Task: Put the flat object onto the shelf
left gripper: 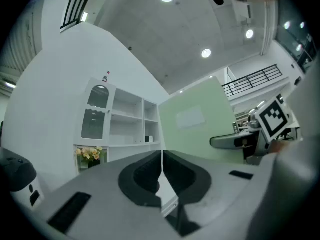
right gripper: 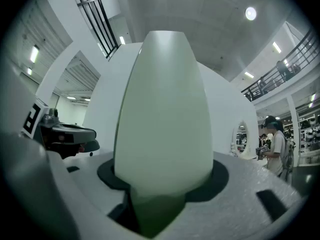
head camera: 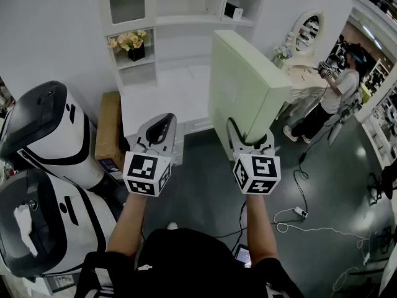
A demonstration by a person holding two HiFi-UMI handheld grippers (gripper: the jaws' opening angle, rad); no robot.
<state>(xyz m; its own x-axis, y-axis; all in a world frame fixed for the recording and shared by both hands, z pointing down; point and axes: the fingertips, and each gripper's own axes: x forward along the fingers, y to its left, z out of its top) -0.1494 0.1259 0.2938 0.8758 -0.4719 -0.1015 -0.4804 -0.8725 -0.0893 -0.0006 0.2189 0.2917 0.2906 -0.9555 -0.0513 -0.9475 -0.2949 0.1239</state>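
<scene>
- My right tongs (head camera: 251, 139) are clamped on the near end of the flat green panel (head camera: 245, 79). The jaws are held partway apart by its thickness.
- The panel stands on edge, rising away from me. I judge that keeps its weight in line with the grip instead of twisting out of it.
- It is in the air, in front of the white shelf (head camera: 186, 21) and a little right of the open bays. It is not yet resting on any board.
- My left tongs (head camera: 162, 124) are pressed fully together with nothing between them, beside the right pair. They look free to steady the panel.
- Flowers (head camera: 129, 40) fill a small left bay, so the wide middle bays seem the likelier landing spot.
</scene>
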